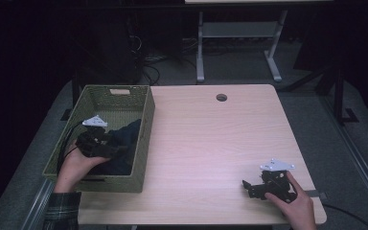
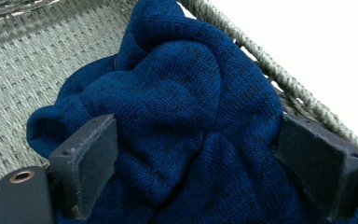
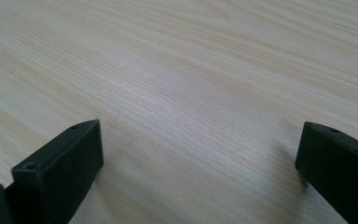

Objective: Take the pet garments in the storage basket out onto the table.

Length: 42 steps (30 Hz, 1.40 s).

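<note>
- Overhead, a person's left hand (image 1: 74,165) lowers the left gripper (image 1: 106,149) into a green woven basket (image 1: 146,139) at the table's (image 1: 211,143) left edge, while the right hand (image 1: 297,206) rests the right gripper (image 1: 247,187) on bare wood near the front right corner.
- Up close, the left gripper view reveals what the overhead shot leaves dark: a crumpled blue knitted sweater (image 2: 182,116) bulging between the spread jaws, both inner faces against the wool, the jaws wide and not yet squeezed closed on it.
- Just beyond that gripper's right jaw runs the basket's braided rim (image 2: 279,79); to its left lies bare woven basket floor.
- From the right gripper view, pale wood grain (image 3: 191,84) stretches ahead of the jaws, which stand wide apart and hold nothing.
- Between the two grippers the tabletop lies open, with a round cable hole (image 1: 221,97) far ahead near the back edge.
- Inside the basket, the sweater (image 1: 124,143) sits toward the near right side, under and ahead of the left gripper.
</note>
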Tool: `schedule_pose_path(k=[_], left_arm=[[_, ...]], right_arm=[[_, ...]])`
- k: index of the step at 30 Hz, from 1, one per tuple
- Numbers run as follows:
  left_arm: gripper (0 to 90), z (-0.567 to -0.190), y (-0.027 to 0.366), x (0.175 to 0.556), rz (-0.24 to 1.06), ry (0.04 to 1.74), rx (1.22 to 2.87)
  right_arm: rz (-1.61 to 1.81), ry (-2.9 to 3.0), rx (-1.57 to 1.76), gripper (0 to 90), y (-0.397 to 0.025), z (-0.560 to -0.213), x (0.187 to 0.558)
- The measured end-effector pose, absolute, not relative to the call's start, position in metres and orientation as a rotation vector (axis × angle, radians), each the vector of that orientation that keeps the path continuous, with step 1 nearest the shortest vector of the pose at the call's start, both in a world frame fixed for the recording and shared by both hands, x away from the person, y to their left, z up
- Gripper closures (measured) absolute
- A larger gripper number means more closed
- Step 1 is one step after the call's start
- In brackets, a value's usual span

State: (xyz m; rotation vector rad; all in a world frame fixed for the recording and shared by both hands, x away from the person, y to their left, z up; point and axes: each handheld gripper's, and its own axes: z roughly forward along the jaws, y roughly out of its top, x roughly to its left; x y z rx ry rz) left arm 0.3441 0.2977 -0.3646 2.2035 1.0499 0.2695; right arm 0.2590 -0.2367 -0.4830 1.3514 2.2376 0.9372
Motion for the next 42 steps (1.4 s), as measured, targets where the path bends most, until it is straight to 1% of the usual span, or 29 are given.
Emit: schedule_pose_path(k=[11,20,22,24,25,27,29,30,34,38,42], left_arm=[[13.0,-0.391,0.283,0.368,0.207,1.018,2.367],[14.5,-0.405,0.279,0.381,0.158,1.021,2.427],[19.3,-0.405,0.279,0.383,0.157,1.03,2.424],[27.9,-0.405,0.279,0.383,0.137,1.027,2.419],[33.3,-0.405,0.279,0.383,0.129,1.021,2.42],[50.6,-0.406,0.279,0.383,0.094,1.015,2.407],[62.0,-0.407,0.279,0.383,0.073,1.014,2.417],[65.9,-0.406,0.279,0.383,0.065,1.022,2.416],[72.3,-0.402,0.282,0.382,0.048,1.044,2.393],[73.9,-0.393,0.29,0.38,0.057,1.067,2.331],[74.5,-0.379,0.302,0.374,0.099,1.079,2.237]], right_arm=[[0.937,2.238,1.35,0.4,-0.237,-0.483,0.259],[0.937,2.238,1.35,0.4,-0.237,-0.483,0.259],[0.937,2.238,1.35,0.4,-0.237,-0.483,0.259],[0.937,2.238,1.35,0.4,-0.237,-0.483,0.259],[0.937,2.238,1.35,0.4,-0.237,-0.483,0.259],[0.936,2.238,1.35,0.4,-0.237,-0.483,0.259],[0.937,2.238,1.35,0.4,-0.237,-0.483,0.259],[0.937,2.238,1.35,0.4,-0.237,-0.483,0.259],[0.937,2.238,1.35,0.4,-0.237,-0.483,0.259],[0.937,2.238,1.35,0.4,-0.237,-0.483,0.259],[0.937,2.238,1.35,0.4,-0.237,-0.483,0.259]])
